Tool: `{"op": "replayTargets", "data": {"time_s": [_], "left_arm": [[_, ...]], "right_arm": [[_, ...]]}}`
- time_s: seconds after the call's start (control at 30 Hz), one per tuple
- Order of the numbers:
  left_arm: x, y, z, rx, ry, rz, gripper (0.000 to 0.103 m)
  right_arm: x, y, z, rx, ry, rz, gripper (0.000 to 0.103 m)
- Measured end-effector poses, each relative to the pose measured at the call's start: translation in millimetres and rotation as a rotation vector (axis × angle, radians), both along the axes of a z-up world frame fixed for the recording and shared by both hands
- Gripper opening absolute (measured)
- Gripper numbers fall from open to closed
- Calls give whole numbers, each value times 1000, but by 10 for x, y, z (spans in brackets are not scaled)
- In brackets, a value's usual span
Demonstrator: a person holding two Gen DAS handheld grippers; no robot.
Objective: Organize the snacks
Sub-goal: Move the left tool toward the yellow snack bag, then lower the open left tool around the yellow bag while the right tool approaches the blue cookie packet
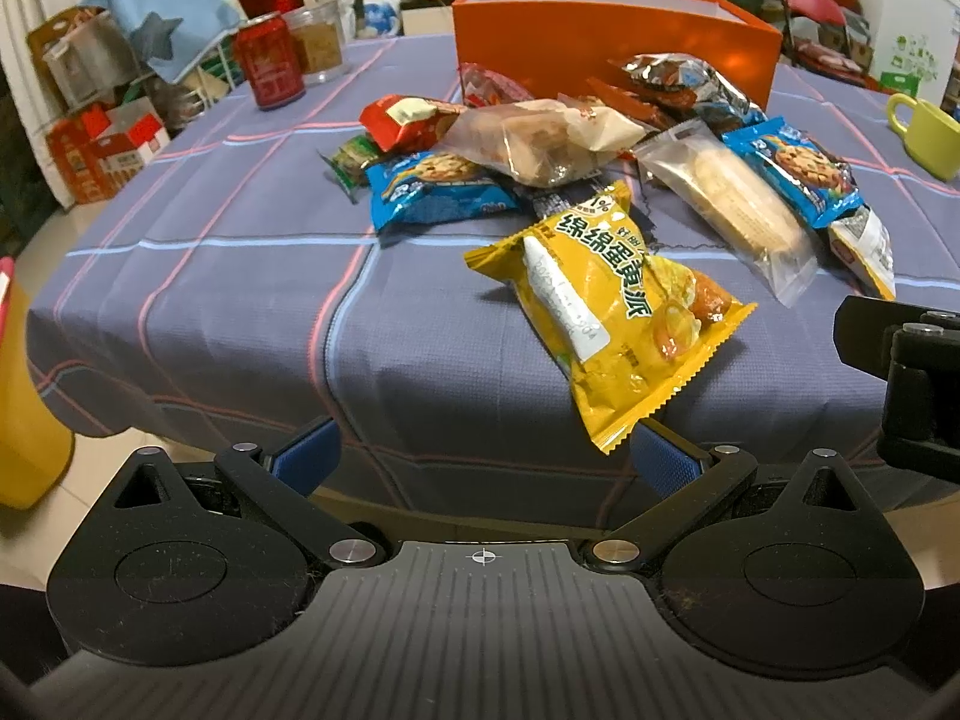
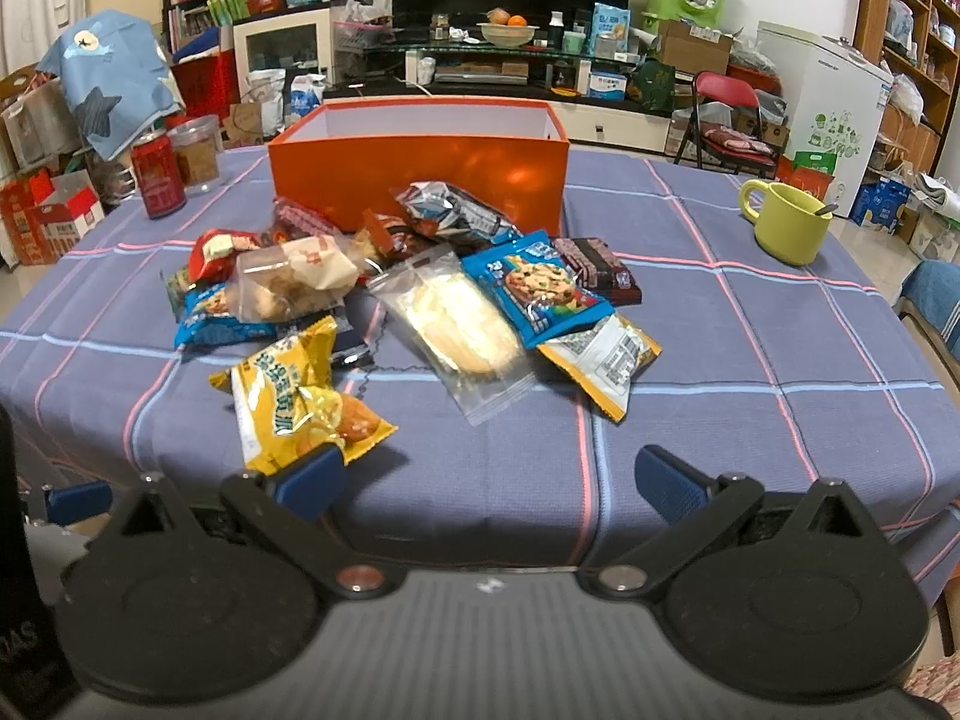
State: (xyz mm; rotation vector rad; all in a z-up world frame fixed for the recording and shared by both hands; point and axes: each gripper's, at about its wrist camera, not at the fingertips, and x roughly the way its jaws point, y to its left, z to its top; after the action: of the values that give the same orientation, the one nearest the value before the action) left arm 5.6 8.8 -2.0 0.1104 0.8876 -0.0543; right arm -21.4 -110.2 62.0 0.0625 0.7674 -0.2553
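Snacks lie heaped in front of the orange box [image 2: 418, 177], which stands open-topped on the blue checked tablecloth [image 2: 720, 396] and looks empty so far as its inside shows. Nearest of the heap, well in front of the box, is the yellow packet [image 1: 606, 306], its tail hanging close to the table's near edge. Both the left gripper [image 1: 485, 463] and the right gripper [image 2: 489, 479] hover empty with jaws spread wide, short of the heap. Likely risks: a careless sweep could nudge the yellow packet off the edge, and a pinch on slick, puffy film could slip or crush the cake inside. Right of the box, the green mug [image 2: 789, 222] with its spoon could tip if an arm swings wide. Only the right wrist view shows the box's inside and the dark chocolate packet [image 2: 594, 267]; the left wrist view shows the yellow packet's printing.
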Motion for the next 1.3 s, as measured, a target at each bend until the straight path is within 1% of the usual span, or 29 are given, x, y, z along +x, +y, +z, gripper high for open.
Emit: {"op": "replayTargets", "data": {"time_s": [0.2,0.33,0.4,0.47,0.5,0.53,0.6,0.63,0.67,0.73,0.8,0.87,0.93,0.97,1.0,1.03,1.1,1.13,1.17,1.2,1.27,1.3], "left_arm": [[5,0,-4,2,4,1,84],[-10,11,13,5,-4,9,84],[-42,53,63,-7,-22,22,84],[-101,123,127,-40,-45,36,84],[-134,164,152,-65,-60,43,84],[-164,197,161,-85,-68,53,84],[-192,260,160,-122,-55,81,84],[-192,277,162,-134,-53,88,84],[-179,290,163,-142,-56,103,84],[-113,281,176,-149,-39,150,84],[-39,221,211,-168,-27,173,84],[42,156,239,-177,-15,223,84],[133,68,253,-233,-17,257,84],[182,4,236,-231,-19,271,84],[243,-86,203,-204,-6,284,84],[278,-152,177,-195,3,288,84],[327,-293,130,-182,-17,276,84],[370,-379,93,-149,-25,266,84],[420,-448,47,-112,-20,256,84],[458,-489,-1,-91,-9,250,85],[486,-499,-55,-94,-31,231,85],[507,-501,-74,-75,-44,219,85]], "right_arm": [[0,5,2,0,-5,1,102],[-31,-1,28,-1,-36,-3,102],[-71,-7,70,-8,-73,-10,102],[-181,-24,179,-35,-163,-25,103],[-269,-25,251,-59,-233,-34,103],[-392,-20,342,-102,-328,-47,103],[-604,-14,439,-202,-484,-68,103],[-666,-30,437,-242,-527,-71,103],[-702,-56,400,-268,-548,-65,103],[-696,-160,328,-271,-517,-21,103],[-619,-295,325,-233,-458,-28,103],[-583,-432,364,-191,-467,-63,103],[-580,-550,402,-163,-492,-105,103],[-582,-609,399,-155,-500,-125,103],[-586,-646,410,-154,-506,-141,103],[-598,-691,399,-155,-508,-161,103],[-628,-790,364,-141,-499,-199,103],[-625,-828,348,-123,-493,-207,103],[-611,-864,316,-100,-481,-209,103],[-601,-894,287,-81,-468,-209,103],[-581,-898,260,-63,-455,-198,103],[-583,-881,252,-69,-456,-189,103]]}}
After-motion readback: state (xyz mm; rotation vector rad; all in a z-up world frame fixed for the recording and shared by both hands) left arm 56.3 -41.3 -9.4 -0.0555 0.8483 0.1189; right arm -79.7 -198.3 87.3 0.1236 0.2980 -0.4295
